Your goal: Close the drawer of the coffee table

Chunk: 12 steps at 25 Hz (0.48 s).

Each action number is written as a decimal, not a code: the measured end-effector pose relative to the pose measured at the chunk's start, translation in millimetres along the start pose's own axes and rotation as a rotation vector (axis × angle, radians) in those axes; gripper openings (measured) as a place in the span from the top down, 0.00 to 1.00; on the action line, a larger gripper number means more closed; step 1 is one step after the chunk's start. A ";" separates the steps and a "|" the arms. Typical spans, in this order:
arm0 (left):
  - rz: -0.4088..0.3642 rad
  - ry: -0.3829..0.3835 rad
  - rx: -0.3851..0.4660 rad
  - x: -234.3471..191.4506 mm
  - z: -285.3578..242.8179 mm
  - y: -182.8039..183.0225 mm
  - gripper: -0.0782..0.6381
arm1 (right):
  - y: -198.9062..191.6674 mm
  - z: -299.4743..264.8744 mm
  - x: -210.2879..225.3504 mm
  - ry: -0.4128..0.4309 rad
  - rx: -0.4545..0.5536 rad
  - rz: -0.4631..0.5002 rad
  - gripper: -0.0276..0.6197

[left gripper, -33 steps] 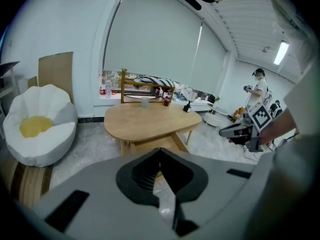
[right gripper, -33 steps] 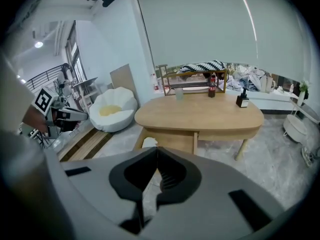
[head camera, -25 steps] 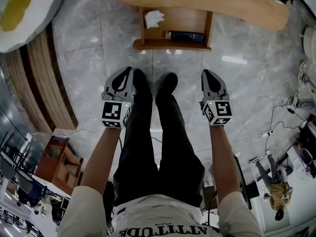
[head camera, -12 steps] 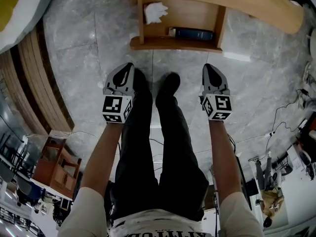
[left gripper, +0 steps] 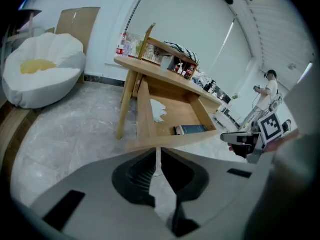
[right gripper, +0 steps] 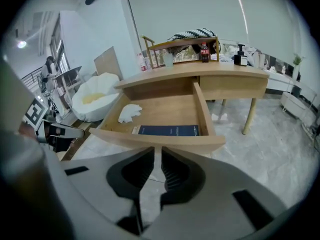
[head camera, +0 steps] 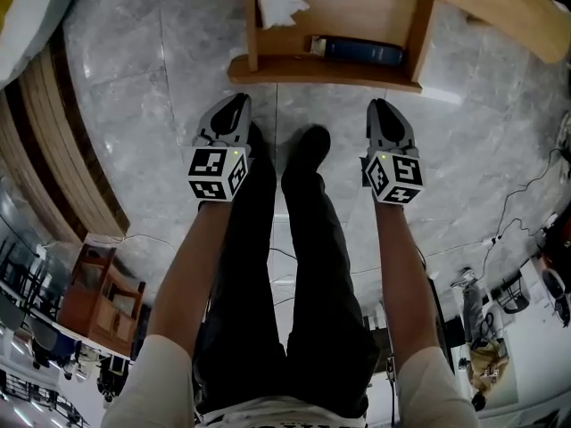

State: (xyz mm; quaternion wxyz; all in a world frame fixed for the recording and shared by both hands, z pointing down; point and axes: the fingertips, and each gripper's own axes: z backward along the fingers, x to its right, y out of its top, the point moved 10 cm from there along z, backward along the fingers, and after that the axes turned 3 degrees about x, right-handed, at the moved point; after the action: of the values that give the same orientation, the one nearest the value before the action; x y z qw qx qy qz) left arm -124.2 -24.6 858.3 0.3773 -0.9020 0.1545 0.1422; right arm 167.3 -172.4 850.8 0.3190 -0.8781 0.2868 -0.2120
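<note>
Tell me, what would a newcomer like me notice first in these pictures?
The wooden coffee table has its drawer pulled wide open, with a dark blue book along its front and a crumpled white paper by its left wall. Short of the drawer front, either side of the person's legs, point the left hand-held gripper, shut, and the right hand-held gripper, whose jaws have just been opening with nothing between them.

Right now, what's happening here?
A person stands facing a light wooden coffee table whose wooden drawer is pulled open, a two-jaw gripper in each hand. The left gripper, shut and empty, and the right gripper, whose jaws have just been opening with nothing between them, hover short of the drawer's front panel without touching it. Inside lie a dark blue book and a crumpled white tissue.
</note>
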 end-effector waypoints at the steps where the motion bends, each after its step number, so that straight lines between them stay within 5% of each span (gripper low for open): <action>1: 0.019 -0.008 -0.004 -0.8 -4.3 -3.0 0.85 | -2.1 -3.9 1.1 -0.004 0.001 -0.010 0.86; 12: 0.095 0.036 -0.006 -8.9 -39.2 -14.0 0.69 | -19.4 -36.1 10.9 -0.061 0.008 -0.059 0.78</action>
State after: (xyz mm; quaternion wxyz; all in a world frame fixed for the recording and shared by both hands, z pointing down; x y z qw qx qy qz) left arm -121.5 -42.2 896.9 0.3647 -0.8971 0.2035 0.1440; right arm 162.5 -182.9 891.6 0.3246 -0.8909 0.2502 -0.1957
